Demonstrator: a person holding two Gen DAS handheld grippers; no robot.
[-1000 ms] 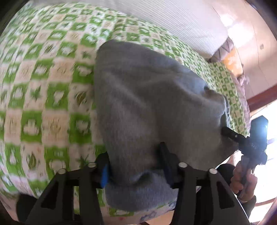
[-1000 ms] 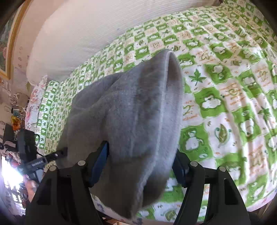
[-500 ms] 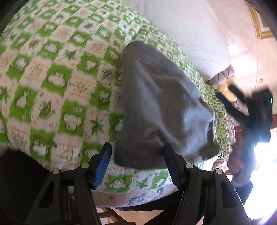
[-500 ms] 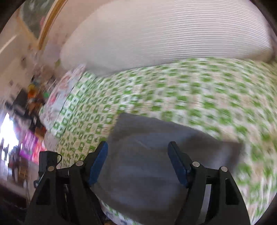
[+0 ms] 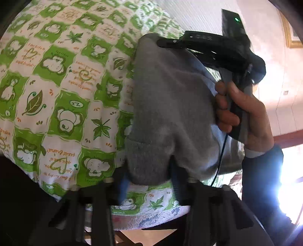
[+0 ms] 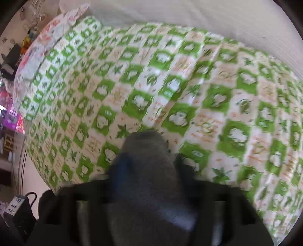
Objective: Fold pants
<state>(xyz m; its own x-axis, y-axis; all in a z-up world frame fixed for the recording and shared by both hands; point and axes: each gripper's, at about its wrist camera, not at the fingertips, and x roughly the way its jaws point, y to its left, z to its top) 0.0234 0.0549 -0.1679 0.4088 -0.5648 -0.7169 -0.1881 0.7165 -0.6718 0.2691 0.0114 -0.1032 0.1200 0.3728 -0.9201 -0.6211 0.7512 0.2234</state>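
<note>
Left claw [image 5: 149,181] sits at the near edge of the bed [image 5: 56,79], its two dark fingers pressed in on either side of a thick folded end of the grey pants [image 5: 170,113], so it holds the cloth. From there the pants run away across the green-and-white checked bedspread toward the far side, lying in a folded bundle on the right part of the bed. At the far end of that bundle the right claw [image 5: 161,42] reaches in from the right, its black body gripped by the person's right hand [image 5: 242,111] in a dark sleeve. Seen from its own camera, the right claw [image 6: 145,164] has a rounded hump of the grey pants [image 6: 145,170] bunched up between its blurred fingers, which close against the cloth on both sides. Beyond it the bedspread spreads out to a white ribbed pillow [image 6: 189,13] along the far edge.
</note>
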